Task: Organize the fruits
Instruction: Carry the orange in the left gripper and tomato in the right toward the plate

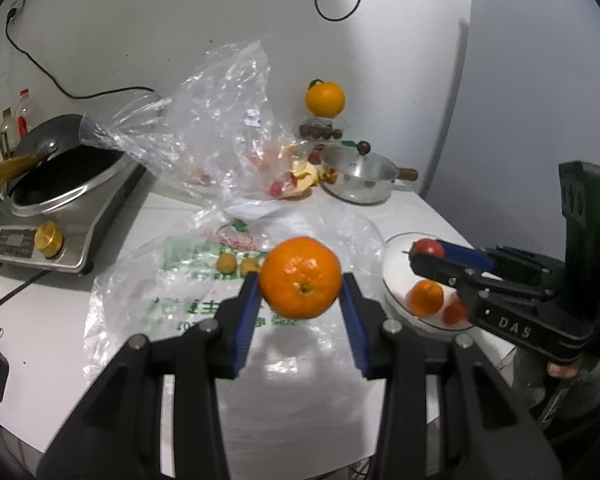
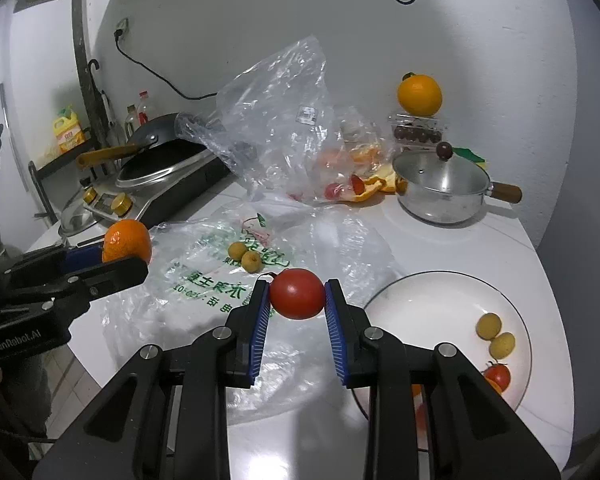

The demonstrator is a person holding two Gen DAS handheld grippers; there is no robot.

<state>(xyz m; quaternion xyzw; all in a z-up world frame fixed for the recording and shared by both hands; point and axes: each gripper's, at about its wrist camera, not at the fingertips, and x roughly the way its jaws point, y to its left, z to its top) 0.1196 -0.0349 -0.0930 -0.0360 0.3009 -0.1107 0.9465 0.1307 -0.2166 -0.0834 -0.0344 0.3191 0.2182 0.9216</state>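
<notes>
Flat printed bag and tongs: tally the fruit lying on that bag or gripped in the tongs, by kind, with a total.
Tangerine: 1
Red tomato: 1
Small yellow-green fruits: 2
Total: 4

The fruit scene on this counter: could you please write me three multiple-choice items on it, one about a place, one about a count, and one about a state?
1. Where does the large orange sit?
A. on a clear box at the wall
B. in the steel pot
C. on the plate

2. How many small yellow-green fruits lie on the plastic bag?
A. none
B. two
C. five

3. What do the right tongs hold?
A. nothing
B. a tangerine
C. a red tomato

Answers: 1 A, it rests atop the box of dark fruits. 2 B, a pair lies side by side. 3 C, both pads press the tomato.
</notes>
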